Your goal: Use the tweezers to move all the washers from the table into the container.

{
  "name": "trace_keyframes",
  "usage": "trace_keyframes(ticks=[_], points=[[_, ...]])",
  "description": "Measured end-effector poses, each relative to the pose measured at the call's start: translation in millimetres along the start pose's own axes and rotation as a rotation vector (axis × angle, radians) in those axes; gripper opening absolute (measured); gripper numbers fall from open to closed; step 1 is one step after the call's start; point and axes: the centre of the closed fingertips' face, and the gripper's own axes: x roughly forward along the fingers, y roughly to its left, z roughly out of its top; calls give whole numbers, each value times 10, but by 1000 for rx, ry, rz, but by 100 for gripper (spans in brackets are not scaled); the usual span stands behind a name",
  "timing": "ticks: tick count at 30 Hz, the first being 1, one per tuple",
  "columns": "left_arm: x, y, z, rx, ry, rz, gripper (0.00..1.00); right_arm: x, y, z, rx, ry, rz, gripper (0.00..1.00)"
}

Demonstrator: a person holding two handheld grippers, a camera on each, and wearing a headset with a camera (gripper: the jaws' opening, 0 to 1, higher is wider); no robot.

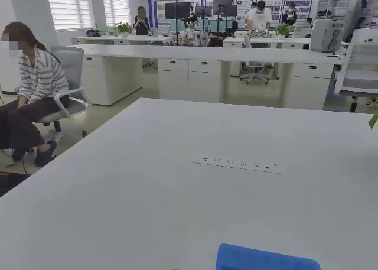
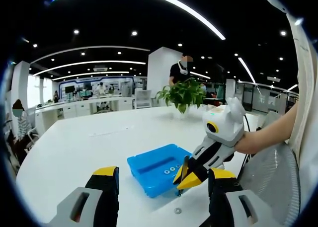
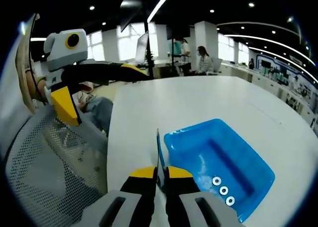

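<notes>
Yellow-tipped jaws of the right gripper point(image 3: 161, 172) are pressed together around the tweezers point(image 3: 159, 150), whose thin blue blade rises straight up between them in the right gripper view, its tip just beside the near left rim of the container point(image 3: 198, 137). The left gripper point(image 2: 164, 173) holds nothing, its black, yellow-capped jaws spread wide with the white table point(image 2: 79, 147) between them. In the left gripper view the right gripper point(image 2: 183, 180) comes in from the right, its tips angled down over the near right corner of the blue container point(image 2: 144, 165). In the right gripper view the left gripper point(image 3: 109, 95) hangs at the upper left with its jaws parted, above a grey mesh chair point(image 3: 54, 162). Inside the container three washers point(image 3: 223, 189) lie in a short row on the floor, against one wall; the left gripper view shows the same three washers point(image 2: 171, 170) near the middle. A lone washer point(image 2: 177, 210) lies on the table just beside the container's near edge, below the right gripper's tips. From the head view, a strip of the container's rim point(image 1: 267, 260) shows at the bottom edge of the table point(image 1: 177, 193), with a socket strip point(image 1: 239, 163) set into the top farther out. A potted plant point(image 2: 185, 95) stands toward the table's far side, and a seated person point(image 1: 35, 87) is off to the left.
</notes>
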Motion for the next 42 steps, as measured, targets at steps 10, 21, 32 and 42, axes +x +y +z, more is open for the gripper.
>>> trace_keyframes(ticks=[10,21,32,42], points=[[-2,0,0,2,-1,2,74,-113,53,130,161,-66,53,3],[-7,7,5,2,-2,1,74,-299,6,467,224,-146,89,3],[-8,7,10,3,-4,-1,74,-403,-154,767,227,-215,83,3],[-6,2,17,4,-5,-1,74,-402,-445,878,257,-233,28,3]])
